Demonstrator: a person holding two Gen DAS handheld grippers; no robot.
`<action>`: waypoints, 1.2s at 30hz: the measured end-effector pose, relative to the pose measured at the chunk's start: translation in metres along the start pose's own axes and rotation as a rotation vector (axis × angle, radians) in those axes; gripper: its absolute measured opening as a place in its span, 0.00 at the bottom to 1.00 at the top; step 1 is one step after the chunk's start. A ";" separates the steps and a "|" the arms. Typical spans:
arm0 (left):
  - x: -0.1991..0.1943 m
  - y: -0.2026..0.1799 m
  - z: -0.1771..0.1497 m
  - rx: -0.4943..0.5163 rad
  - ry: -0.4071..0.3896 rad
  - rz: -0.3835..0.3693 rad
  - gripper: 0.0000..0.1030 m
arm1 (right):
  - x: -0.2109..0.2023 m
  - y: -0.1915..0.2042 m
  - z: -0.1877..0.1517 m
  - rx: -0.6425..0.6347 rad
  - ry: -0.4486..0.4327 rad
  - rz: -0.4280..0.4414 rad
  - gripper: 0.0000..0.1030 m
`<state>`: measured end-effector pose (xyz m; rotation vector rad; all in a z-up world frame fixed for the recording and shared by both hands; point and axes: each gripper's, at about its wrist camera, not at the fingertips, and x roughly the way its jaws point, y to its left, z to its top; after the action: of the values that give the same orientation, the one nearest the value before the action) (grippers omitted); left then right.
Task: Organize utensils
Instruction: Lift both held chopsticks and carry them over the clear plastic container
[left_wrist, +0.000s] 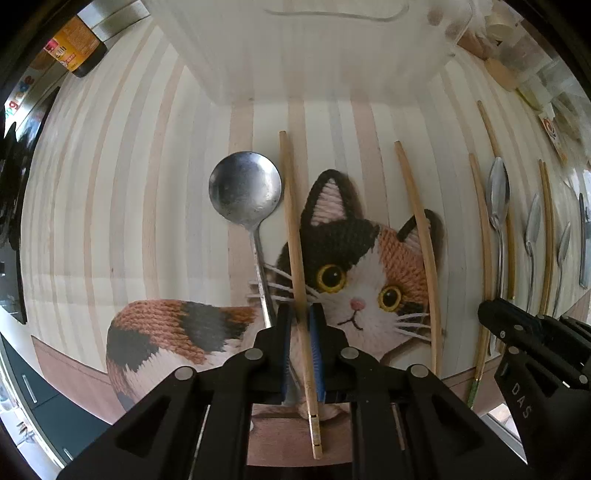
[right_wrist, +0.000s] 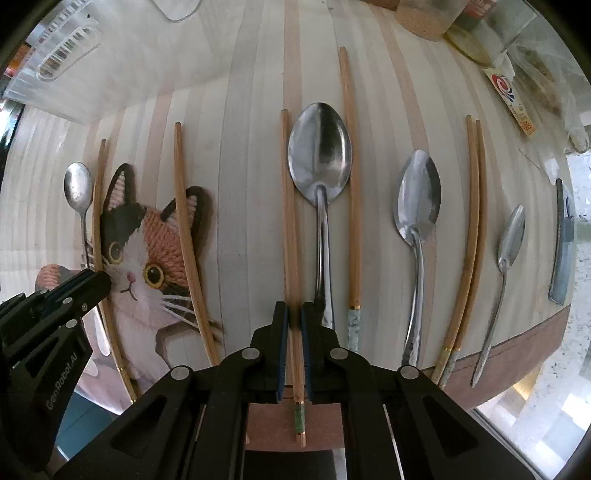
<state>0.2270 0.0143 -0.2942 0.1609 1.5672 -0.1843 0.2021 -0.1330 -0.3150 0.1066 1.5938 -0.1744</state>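
Note:
My left gripper (left_wrist: 300, 314) is shut on a plain wooden chopstick (left_wrist: 293, 229) lying over the cat picture, next to a round steel spoon (left_wrist: 244, 192). A second chopstick (left_wrist: 417, 236) lies to its right. My right gripper (right_wrist: 294, 314) is shut on a green-ended chopstick (right_wrist: 289, 221), just left of a large steel spoon (right_wrist: 319, 151). A marble-ended chopstick (right_wrist: 351, 177), another large spoon (right_wrist: 417, 195), a chopstick pair (right_wrist: 471, 221) and a small spoon (right_wrist: 511, 232) lie further right. The left gripper also shows in the right wrist view (right_wrist: 99, 282).
The utensils lie on a striped mat with a knitted cat picture (left_wrist: 354, 266). A translucent plastic box (left_wrist: 321, 55) stands at the far side. A dark sauce bottle (left_wrist: 79, 48) is at far left. Jars and a cork lid (right_wrist: 424, 22) crowd the far right. The mat's front edge is close.

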 end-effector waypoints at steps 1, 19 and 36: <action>0.000 0.000 -0.001 0.002 -0.003 0.001 0.09 | -0.002 0.000 -0.004 0.003 0.001 0.002 0.08; -0.040 -0.035 -0.010 0.013 -0.088 -0.005 0.04 | -0.026 -0.016 -0.008 0.054 -0.054 0.090 0.07; -0.149 -0.024 0.002 -0.024 -0.249 -0.113 0.04 | -0.147 -0.053 0.028 0.076 -0.244 0.273 0.07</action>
<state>0.2242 -0.0078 -0.1452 0.0288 1.3306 -0.2639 0.2252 -0.1837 -0.1668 0.3469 1.3150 -0.0334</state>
